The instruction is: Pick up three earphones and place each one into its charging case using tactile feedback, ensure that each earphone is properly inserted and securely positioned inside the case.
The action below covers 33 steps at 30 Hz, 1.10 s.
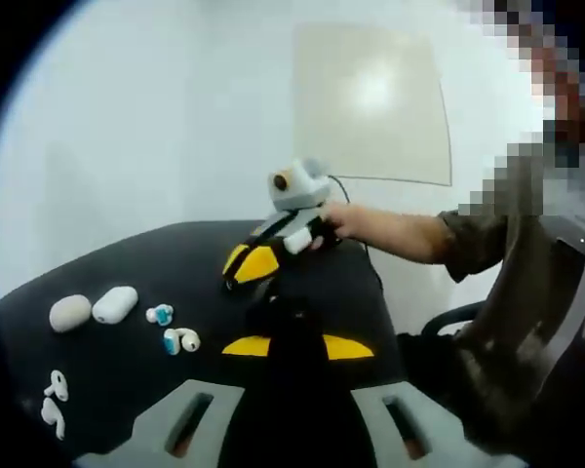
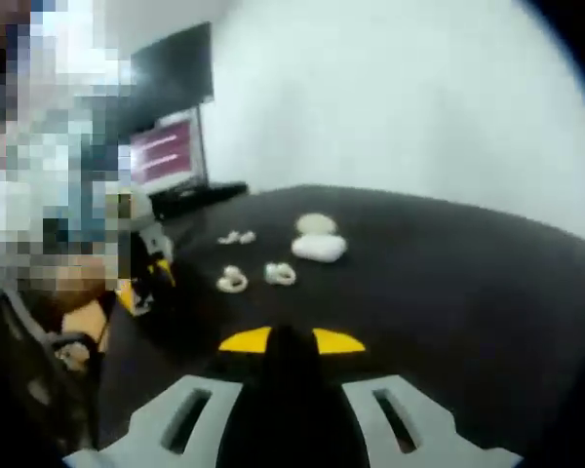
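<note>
Earphones [image 1: 173, 331] lie loose on the black table [image 1: 117, 375] near two closed cases [image 1: 93, 308]. Left gripper [image 1: 297, 346] and right gripper [image 2: 291, 340] both seem clenched and empty. Small, slick buds could skid or pinch crooked, then seat badly.

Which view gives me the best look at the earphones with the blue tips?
The left gripper view. There the two blue-tipped earphones lie apart on the black table, colour plainly visible. The right gripper view shows them smaller and blurred, as whitish shapes with no blue discernible.
</note>
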{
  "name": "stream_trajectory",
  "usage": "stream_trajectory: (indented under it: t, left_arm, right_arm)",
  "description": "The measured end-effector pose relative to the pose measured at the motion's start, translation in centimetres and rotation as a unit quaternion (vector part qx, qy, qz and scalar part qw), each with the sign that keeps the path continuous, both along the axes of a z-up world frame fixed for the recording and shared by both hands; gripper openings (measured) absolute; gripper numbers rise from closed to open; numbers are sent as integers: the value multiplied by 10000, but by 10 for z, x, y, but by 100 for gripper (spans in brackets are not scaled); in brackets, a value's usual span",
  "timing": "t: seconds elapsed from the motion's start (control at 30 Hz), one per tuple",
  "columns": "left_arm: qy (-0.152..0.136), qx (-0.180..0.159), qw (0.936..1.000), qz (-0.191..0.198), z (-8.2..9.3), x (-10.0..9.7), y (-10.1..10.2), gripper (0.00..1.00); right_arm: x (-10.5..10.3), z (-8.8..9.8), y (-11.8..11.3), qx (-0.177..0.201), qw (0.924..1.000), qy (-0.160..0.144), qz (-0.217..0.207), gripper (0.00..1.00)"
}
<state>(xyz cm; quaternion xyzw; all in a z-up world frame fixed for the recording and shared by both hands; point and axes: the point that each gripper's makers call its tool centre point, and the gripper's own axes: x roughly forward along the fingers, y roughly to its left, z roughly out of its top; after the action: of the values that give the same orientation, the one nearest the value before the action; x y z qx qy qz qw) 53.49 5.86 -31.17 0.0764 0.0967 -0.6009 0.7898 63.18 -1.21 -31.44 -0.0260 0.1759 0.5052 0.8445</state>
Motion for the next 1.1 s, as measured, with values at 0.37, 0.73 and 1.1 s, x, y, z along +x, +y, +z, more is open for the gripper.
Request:
stream_trajectory:
  t: [0.37, 0.73, 1.1]
  left_arm:
    - [-42, 13, 10000, -7, 1, 1, 0, 14]
    - [-81, 36, 10000, 10, 0, 2, 1, 15]
    - [-77, 41, 10000, 15, 0, 2, 1, 15]
  right_arm:
    - [-20, 16, 10, 516, 9959, 739, -81, 4]
    - [-6, 5, 7, 16, 9995, 118, -305, 12]
    - [-52, 12, 32, -343, 9964, -357, 694, 15]
